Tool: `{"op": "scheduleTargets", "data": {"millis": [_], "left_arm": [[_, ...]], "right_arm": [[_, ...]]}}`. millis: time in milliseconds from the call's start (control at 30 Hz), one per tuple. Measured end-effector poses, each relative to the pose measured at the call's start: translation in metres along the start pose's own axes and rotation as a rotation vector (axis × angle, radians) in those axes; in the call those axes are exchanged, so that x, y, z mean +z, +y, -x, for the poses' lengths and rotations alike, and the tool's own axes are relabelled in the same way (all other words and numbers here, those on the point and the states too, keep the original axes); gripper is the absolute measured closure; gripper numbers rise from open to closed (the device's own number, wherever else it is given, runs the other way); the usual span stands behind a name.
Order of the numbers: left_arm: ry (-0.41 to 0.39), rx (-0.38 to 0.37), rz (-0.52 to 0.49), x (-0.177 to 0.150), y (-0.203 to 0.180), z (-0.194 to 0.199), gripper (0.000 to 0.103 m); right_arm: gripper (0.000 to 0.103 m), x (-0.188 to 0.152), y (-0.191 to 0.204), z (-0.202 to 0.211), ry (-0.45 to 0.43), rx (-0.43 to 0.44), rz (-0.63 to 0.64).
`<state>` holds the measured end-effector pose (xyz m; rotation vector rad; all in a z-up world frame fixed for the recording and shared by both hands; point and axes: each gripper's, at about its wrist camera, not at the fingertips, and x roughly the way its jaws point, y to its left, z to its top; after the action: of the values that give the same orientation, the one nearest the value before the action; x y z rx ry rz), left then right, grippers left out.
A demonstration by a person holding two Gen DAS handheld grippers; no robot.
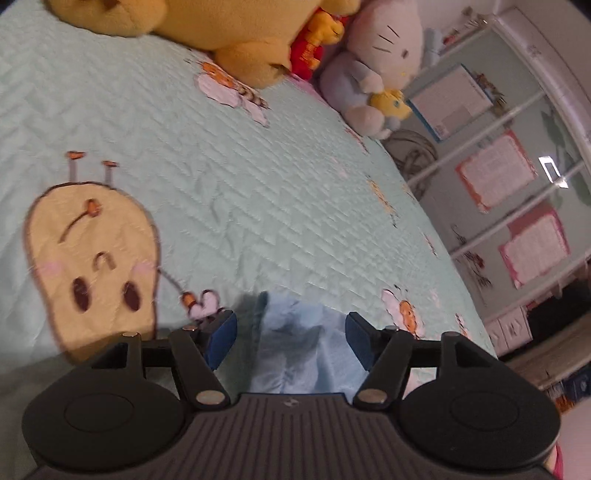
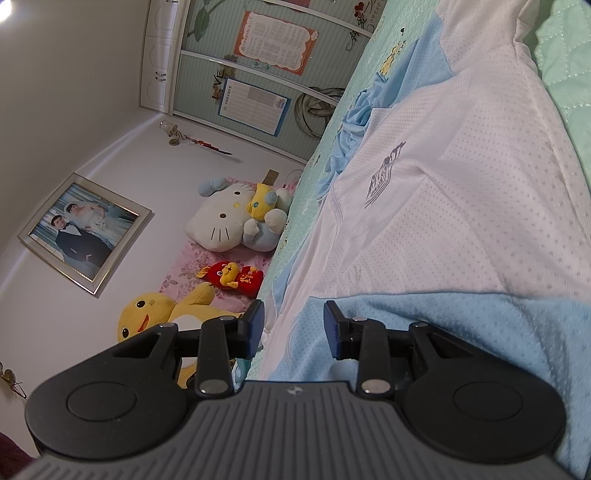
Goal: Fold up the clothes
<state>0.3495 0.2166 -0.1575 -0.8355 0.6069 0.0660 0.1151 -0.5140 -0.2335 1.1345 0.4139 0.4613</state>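
We see our left gripper (image 1: 291, 338) with its jaws spread wide and nothing between the blue pads (image 1: 221, 341); a bunched fold of light blue cloth (image 1: 295, 343) lies on the bed just beyond and below the gap. Around it stretches the mint quilted bedspread (image 1: 258, 206) with a yellow cartoon patch (image 1: 92, 266); farther off sit a yellow plush toy (image 1: 221, 29) and a white cat plush (image 1: 384, 62)

Our right gripper (image 2: 293, 326) is also spread open, empty, its tips straddling the near edge of the white and light blue shirt (image 2: 443, 206), which lies spread over the bedspread. Whether the pads touch the fabric we cannot tell. Beyond, a framed photo (image 2: 85, 232) hangs on the wall
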Motion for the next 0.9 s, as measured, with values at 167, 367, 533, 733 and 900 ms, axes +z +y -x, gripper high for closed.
{"op": "scheduleTargets", "data": {"millis": [167,367,533,733,900], "left_arm": [[0.059,0.0,-0.109,0.001,-0.013,-0.01,0.097],[0.013,0.117,-0.346,0.019,-0.051,-0.014,0.098],[-0.034,0.263,-0.531,0.052,-0.073,-0.026,0.097],[0.043,0.372,-0.642,0.051,-0.068,-0.062,0.093],[-0.104,0.351,-0.434,0.047,-0.045,-0.038,0.045]], "right_arm": [[0.068,0.001,-0.001,0.0,0.0,0.002,-0.002],[0.068,0.001,-0.002,0.0,0.0,0.001,-0.001],[0.068,0.001,-0.003,0.002,0.001,0.0,0.001],[0.068,0.002,-0.004,0.003,0.001,0.003,0.0],[0.068,0.002,-0.004,0.004,0.001,0.003,0.0]]}}
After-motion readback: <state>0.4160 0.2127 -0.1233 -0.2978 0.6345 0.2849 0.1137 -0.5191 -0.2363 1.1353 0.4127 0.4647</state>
